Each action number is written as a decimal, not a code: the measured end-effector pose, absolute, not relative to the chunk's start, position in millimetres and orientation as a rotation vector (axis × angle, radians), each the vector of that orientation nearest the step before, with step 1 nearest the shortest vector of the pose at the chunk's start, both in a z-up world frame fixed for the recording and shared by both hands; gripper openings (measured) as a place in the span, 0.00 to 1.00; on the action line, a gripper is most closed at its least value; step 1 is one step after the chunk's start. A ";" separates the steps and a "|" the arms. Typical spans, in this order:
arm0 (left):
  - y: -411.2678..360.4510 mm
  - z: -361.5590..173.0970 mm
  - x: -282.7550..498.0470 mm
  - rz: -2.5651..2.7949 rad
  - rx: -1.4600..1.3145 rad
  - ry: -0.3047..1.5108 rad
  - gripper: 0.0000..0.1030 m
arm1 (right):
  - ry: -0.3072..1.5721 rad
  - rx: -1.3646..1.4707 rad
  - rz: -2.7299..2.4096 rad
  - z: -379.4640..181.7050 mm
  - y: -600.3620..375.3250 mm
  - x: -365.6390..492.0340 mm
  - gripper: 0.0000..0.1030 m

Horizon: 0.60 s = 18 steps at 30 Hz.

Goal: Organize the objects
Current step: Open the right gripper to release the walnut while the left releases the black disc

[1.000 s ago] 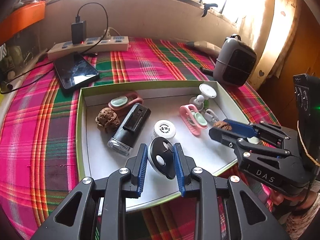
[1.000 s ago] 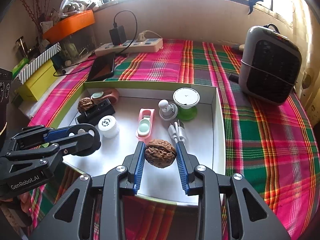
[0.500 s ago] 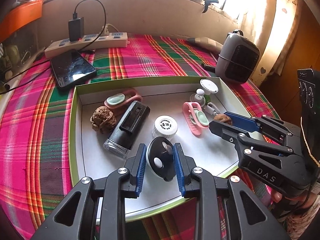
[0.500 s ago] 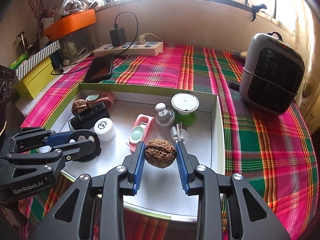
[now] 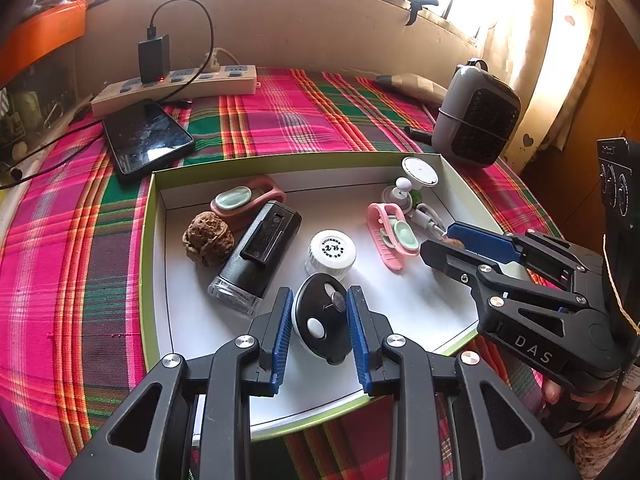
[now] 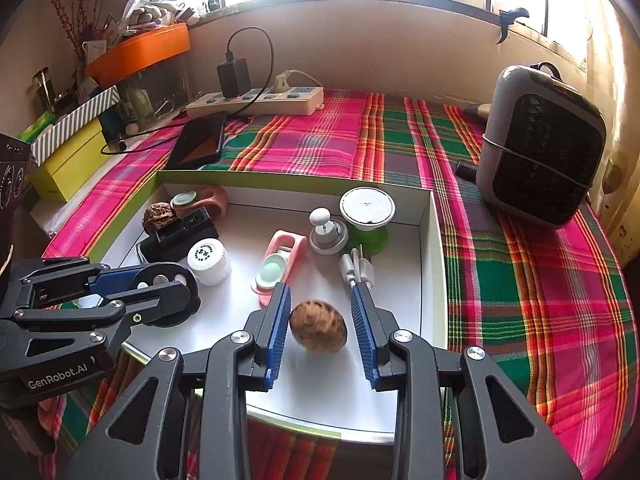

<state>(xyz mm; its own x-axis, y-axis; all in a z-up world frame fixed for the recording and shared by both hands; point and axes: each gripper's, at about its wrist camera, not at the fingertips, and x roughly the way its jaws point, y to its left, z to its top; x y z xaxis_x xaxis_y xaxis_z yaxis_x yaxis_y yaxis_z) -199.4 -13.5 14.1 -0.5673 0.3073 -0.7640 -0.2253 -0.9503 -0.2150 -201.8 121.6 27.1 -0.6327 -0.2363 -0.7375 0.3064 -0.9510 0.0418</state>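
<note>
A walnut [image 6: 318,326] lies low in the centre of the right wrist view, between the blue pads of the right gripper [image 6: 320,324]. Its left end sits at the left pad, while a clear gap shows between its right end and the right pad, so the jaws stand loosely apart and no longer clamp it; it looks blurred, and whether it rests on the white floor of the tray [image 6: 436,272] or is dropping cannot be told. Its long axis runs across the frame, pad to pad.

In the left wrist view, low centre, a black oval gadget [image 5: 320,322] is pinched between both pads of the left gripper [image 5: 319,322], long axis running up the frame along the fingers, above the tray's near part.

Further up the tray lie a white cap [image 5: 331,249], a pink clip [image 5: 390,236], a black box device [image 5: 260,252] and a second, darker walnut [image 5: 208,238] at the left. The right gripper is much the nearer to the loose walnut; any regrasp would likely fall to it.
</note>
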 end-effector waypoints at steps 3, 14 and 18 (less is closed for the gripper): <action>-15.1 13.7 -199.1 2.537 -1.259 -0.134 0.24 | 0.120 1.154 -2.591 27.3 121.9 -202.1 0.33; -16.0 19.7 -191.7 2.558 -1.242 -0.136 0.31 | 0.085 1.132 -2.605 31.8 124.4 -198.8 0.49; -15.4 22.9 -185.8 2.581 -1.238 -0.126 0.31 | 0.079 1.118 -2.614 35.7 124.7 -194.6 0.49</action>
<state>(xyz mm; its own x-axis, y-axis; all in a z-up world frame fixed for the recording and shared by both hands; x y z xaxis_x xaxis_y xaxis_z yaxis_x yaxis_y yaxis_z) -185.8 -15.4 22.9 -0.5958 0.2826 -0.7517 -0.2081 -0.9584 -0.1953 -194.6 124.7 35.7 -0.6536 -0.2480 -0.7150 0.2909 -0.9545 0.0652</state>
